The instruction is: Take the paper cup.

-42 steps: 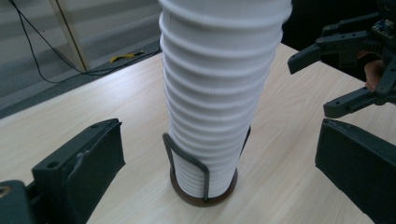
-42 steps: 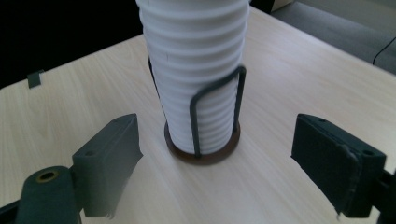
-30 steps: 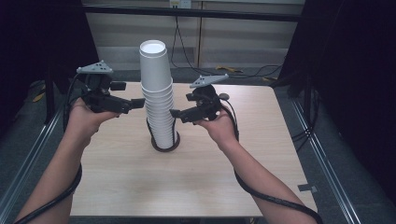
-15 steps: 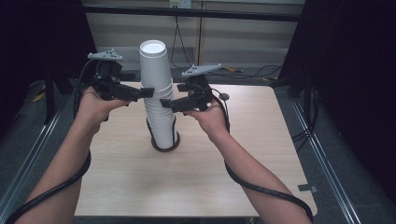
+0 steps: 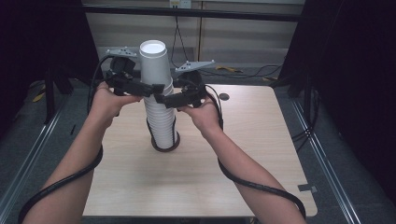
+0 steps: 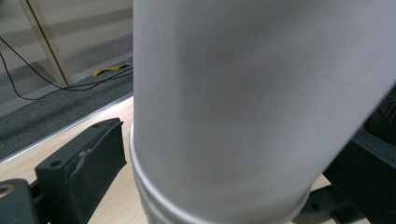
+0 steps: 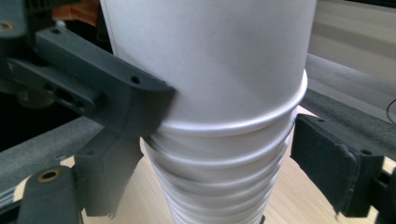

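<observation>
A tall stack of white paper cups [image 5: 159, 112] stands upside down on a dark ring [image 5: 164, 147] at the middle of the table [image 5: 252, 140]. My left gripper [image 5: 148, 88] reaches in from the left and straddles the top cup [image 6: 243, 93] just above its rim, with a thin gap at the near pad. My right gripper [image 5: 161, 99] comes from the right, a little lower. In the right gripper view its jaws stand astride the cups under the top one [image 7: 219, 154], the right pad slightly off the rims. One left gripper finger [image 7: 107, 88] touches the top cup.
Cables trail from both grippers over the forearms. A small dark disc [image 5: 224, 97] lies on the table's far right part. Behind the table run floor cables [image 5: 233, 70] and a wooden wall; metal rails [image 5: 322, 154] flank both sides.
Both grippers have risen from mid-stack height and closed in from either side, and now bracket the top of the cup stack. The stack itself has not moved.
</observation>
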Tool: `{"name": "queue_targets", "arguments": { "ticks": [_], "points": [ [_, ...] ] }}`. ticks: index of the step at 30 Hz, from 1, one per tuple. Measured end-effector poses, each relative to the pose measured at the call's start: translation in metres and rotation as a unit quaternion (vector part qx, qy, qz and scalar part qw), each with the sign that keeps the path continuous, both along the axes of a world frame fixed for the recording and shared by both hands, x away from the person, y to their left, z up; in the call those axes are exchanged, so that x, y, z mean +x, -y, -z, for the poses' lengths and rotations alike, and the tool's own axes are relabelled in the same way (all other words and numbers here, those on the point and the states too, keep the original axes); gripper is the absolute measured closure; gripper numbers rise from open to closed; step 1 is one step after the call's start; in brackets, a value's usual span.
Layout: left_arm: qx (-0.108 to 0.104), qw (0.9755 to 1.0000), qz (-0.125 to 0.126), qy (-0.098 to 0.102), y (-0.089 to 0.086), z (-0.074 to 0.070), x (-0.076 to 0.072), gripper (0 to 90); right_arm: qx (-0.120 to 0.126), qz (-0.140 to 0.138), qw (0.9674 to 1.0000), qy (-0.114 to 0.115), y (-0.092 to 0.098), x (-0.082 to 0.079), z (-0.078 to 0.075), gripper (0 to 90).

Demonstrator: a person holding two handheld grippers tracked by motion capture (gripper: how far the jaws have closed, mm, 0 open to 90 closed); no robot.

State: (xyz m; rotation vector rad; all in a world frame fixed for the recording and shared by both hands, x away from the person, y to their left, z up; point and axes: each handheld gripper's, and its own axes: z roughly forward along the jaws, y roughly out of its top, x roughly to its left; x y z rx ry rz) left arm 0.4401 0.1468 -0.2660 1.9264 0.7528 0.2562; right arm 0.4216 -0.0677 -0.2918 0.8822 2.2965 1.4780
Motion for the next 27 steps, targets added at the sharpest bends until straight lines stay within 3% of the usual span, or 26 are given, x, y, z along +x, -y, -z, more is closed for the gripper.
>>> {"name": "queue_targets", "arguments": {
  "ticks": [5, 19, 27],
  "points": [
    [0.002, 1.0000, 0.007, 0.004, 0.0013, 0.0017, 0.0010, 4.1, 0.000, 0.001, 1.0000, 0.003, -0.0006, 0.0000, -0.0017, 15.7],
    [-0.005, 1.0000, -0.004, 0.006, 0.0027, 0.0030, 0.0010, 4.9, -0.004, 0.007, 1.0000, 0.006, -0.0033, 0.0002, -0.0014, 15.3],
    [-0.001, 0.9995, -0.004, 0.032, 0.0077, 0.0072, 0.0027, 3.7, -0.004, 0.008, 0.9999, 0.006, -0.0040, 0.0007, -0.0014, 15.5]
  ]
}}
